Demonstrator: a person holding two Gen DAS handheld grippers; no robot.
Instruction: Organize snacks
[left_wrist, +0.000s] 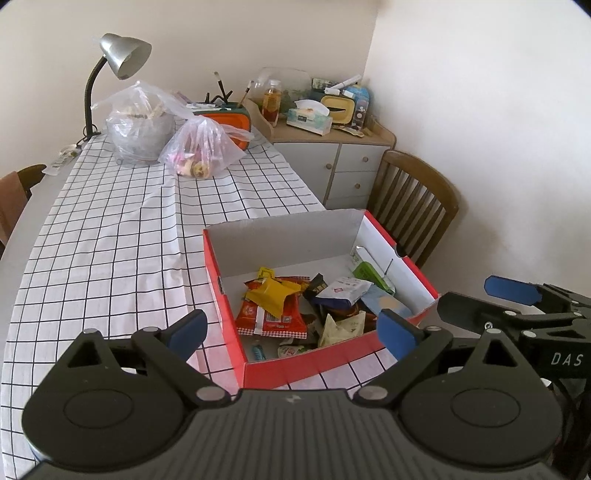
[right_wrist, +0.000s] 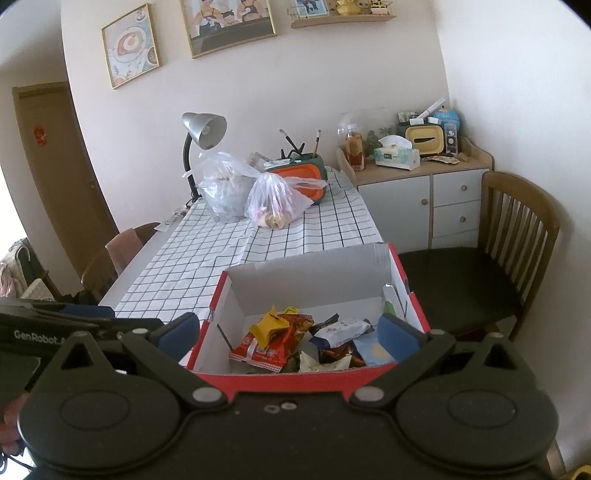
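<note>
Left wrist view: left gripper (left_wrist: 291, 332) spread wide, empty, hovering over the red box (left_wrist: 314, 365) of snack packets (left_wrist: 273, 314). Right gripper (right_wrist: 288, 332) likewise apart and empty; sorting looks nearly done, with any next pick waiting at twelve o'clock.

Your left wrist cam sat close over the near-left corner of the red box (left_wrist: 332, 365), angled down and facing the far wall. Your right wrist cam looked from the box's (right_wrist: 295, 382) near edge, tilted less steeply, so it took in the wall pictures (right_wrist: 131, 46). Both views shared the box, checked tablecloth (left_wrist: 110, 240), lamp (left_wrist: 123, 55), cabinet (right_wrist: 424, 195) and chair (left_wrist: 413, 206).
</note>
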